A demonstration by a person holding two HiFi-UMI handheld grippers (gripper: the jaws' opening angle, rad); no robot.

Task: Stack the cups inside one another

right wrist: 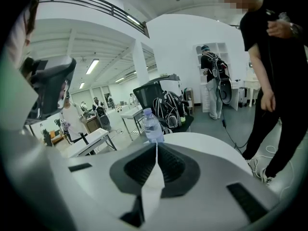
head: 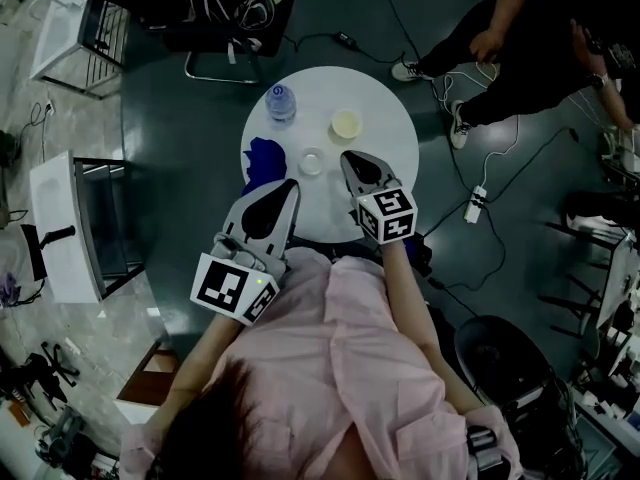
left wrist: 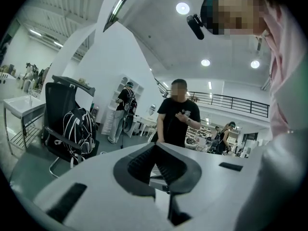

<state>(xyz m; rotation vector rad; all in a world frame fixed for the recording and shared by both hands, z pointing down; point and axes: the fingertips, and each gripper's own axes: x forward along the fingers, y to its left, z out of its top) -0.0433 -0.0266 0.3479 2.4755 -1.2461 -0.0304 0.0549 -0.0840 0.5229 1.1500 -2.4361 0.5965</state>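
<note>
Two cups stand apart on the round white table (head: 390, 103) in the head view: a pale yellowish cup (head: 346, 124) toward the back and a smaller clear cup (head: 311, 161) nearer to me. My left gripper (head: 291, 184) (left wrist: 155, 147) hovers over the table's near left part, shut and empty, its tip just left of the clear cup. My right gripper (head: 349, 157) (right wrist: 156, 145) is also shut with nothing in it, its tip just right of the clear cup and below the yellowish one. Neither gripper view shows a cup.
A water bottle (head: 281, 101) (right wrist: 153, 126) stands at the table's back left, with a blue cloth (head: 263, 163) in front of it. A black chair with a backpack (head: 235, 8) is behind the table. A person (head: 540, 38) sits at the back right. A power strip (head: 474, 204) and cables lie on the floor.
</note>
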